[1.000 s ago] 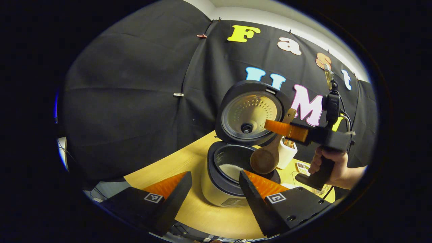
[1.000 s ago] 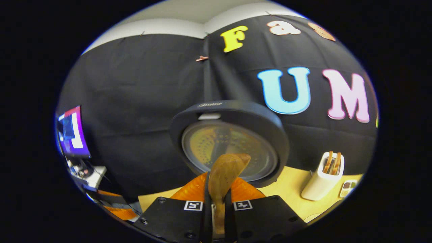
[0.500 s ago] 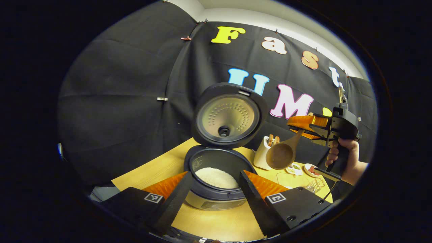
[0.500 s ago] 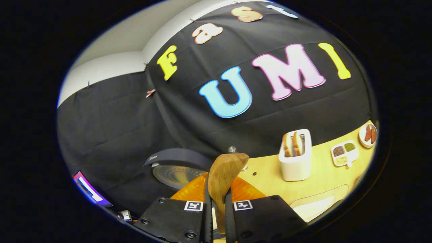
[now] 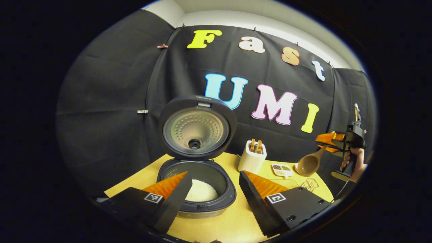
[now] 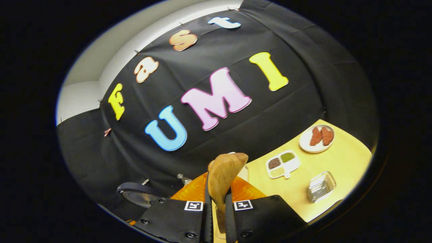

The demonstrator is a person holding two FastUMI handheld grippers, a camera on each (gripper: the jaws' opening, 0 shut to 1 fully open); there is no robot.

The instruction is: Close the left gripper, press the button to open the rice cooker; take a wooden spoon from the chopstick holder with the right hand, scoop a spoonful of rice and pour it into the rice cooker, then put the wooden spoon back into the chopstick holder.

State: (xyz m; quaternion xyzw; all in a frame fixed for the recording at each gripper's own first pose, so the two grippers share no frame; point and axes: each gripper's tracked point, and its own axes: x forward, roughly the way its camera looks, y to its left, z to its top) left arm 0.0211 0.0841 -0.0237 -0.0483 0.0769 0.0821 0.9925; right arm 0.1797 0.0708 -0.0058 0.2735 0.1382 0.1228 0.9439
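On the tabletop (image 5: 233,222): one rice cooker (image 5: 197,189), one chopstick holder (image 5: 252,160), one divided dish (image 6: 282,163), one round plate (image 6: 316,138), one small wire basket (image 6: 321,186); one wooden spoon (image 5: 308,163); two grippers: left gripper (image 5: 214,197), right gripper (image 6: 217,206).

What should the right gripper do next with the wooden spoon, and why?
Probably carry the wooden spoon back toward the chopstick holder and lower it in. The rice cooker stands open with rice inside, the spoon's bowl looks empty, and the right gripper, shut on the handle, is off to the holder's far side.
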